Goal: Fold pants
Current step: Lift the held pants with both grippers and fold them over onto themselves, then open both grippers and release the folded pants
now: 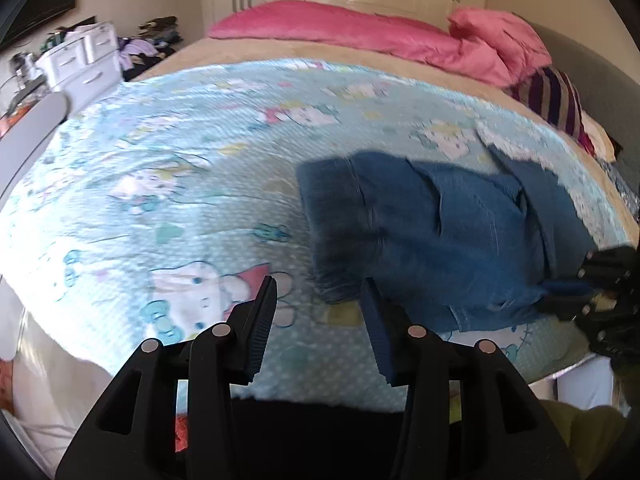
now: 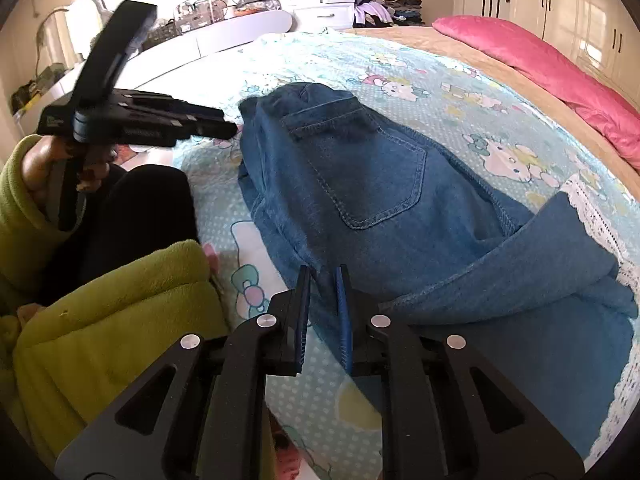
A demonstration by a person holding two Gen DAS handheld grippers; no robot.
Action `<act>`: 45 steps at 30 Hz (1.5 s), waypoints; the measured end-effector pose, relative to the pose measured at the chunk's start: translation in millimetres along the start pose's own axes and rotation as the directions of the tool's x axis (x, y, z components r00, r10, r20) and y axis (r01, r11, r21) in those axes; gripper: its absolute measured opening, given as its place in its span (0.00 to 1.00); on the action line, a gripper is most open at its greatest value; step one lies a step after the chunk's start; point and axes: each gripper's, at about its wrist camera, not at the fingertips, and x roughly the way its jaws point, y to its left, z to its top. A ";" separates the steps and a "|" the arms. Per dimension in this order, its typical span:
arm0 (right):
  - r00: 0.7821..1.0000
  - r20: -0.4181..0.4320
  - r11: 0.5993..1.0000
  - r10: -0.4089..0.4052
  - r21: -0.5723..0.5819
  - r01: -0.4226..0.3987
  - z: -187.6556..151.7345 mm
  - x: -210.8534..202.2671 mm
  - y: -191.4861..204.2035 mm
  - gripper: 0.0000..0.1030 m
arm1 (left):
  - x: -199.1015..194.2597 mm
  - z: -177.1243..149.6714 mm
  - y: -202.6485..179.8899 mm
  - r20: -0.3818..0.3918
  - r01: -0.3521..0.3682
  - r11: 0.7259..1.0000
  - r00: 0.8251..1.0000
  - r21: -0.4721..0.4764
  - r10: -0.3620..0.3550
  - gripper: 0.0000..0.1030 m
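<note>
Blue jeans lie folded on a light blue cartoon-print bedspread, back pocket up, one lace-hemmed leg doubled over at the right. My right gripper is shut, its tips over the near edge of the denim; I cannot make out cloth pinched between them. In the left wrist view the jeans lie to the right of my left gripper, which is open over the bedspread with nothing between its fingers. The right gripper shows at the jeans' right edge. The left gripper points at the jeans' far left end.
A pink duvet and a striped pillow lie at the far side of the bed. White drawers and piled clothes stand beyond the bed. A green sleeve and a dark trouser leg are at the near edge.
</note>
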 end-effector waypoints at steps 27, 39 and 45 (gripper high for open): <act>0.997 -0.077 0.977 -0.012 0.212 0.028 10.2 29.3 -30.6 0.44 | 40.8 9.0 -69.9 -0.060 0.055 0.993 0.997 0.104 -0.049 0.40; 0.986 0.093 0.942 -0.141 0.319 0.104 9.4 -50.4 -73.6 0.56 | 8.1 13.2 -52.8 0.017 0.137 0.991 0.990 -0.011 -0.137 0.56; 0.962 0.126 0.902 -0.243 0.394 0.177 1.1 -80.5 -106.6 0.63 | -24.2 20.9 -68.7 0.088 0.131 0.991 0.987 0.026 -0.133 0.67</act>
